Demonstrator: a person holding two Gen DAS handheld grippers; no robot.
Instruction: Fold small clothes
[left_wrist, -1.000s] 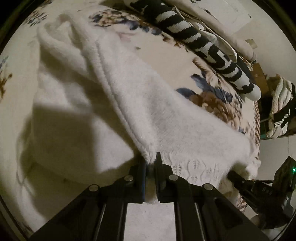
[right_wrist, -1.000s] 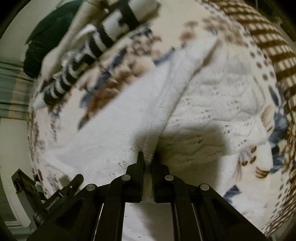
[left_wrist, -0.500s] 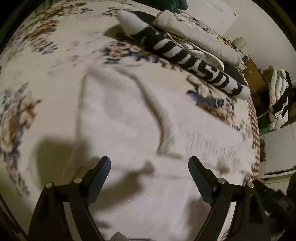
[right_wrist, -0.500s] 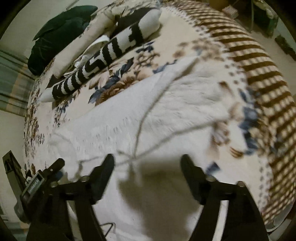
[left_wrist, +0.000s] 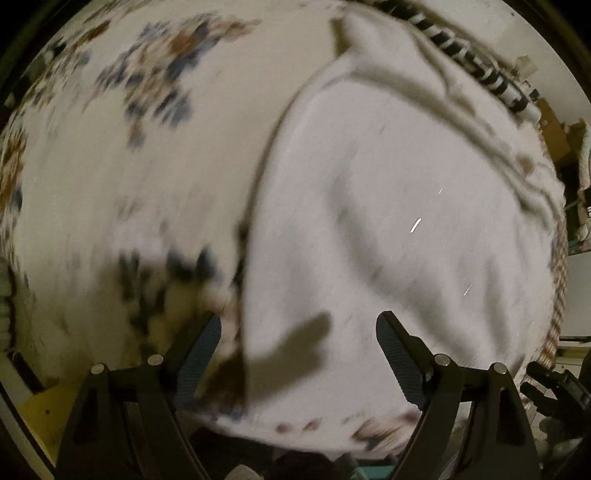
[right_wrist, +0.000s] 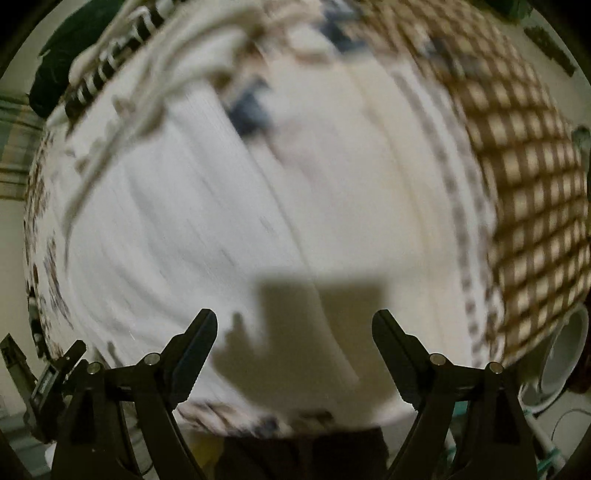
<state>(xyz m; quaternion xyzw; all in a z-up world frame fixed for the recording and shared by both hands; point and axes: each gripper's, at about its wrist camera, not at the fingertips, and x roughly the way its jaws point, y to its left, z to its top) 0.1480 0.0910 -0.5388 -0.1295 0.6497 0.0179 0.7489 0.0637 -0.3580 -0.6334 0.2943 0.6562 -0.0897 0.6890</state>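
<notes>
The left gripper (left_wrist: 298, 332) stands with its jaws spread wide and nothing between them, poised above the near part of the white garment (left_wrist: 388, 221); the right gripper (right_wrist: 294, 330) is likewise spread wide and empty, over the same white garment (right_wrist: 207, 229) from the other side. Both views are smeared by motion blur, so fine detail cannot be made out.

The garment lies spread on the floral bedspread (left_wrist: 129, 166), filling the middle and right of the left wrist view; its left edge runs in a curve from the far end down toward the left finger; a raised fold or seam crosses its far right portion, and its near hem lies close to the near edge of the bed. In the right wrist view the garment takes up the left and centre, with a dark shadow of the tool cast on the cloth between the fingers.

Beyond the garment, at the far side of the bed, lies a black-and-white striped item (left_wrist: 469, 55), seen also at the upper left of the right wrist view; a brown checked border (right_wrist: 524, 177) of the bedspread runs down the right; a dark green cushion (right_wrist: 70, 48) sits at the far left corner.
</notes>
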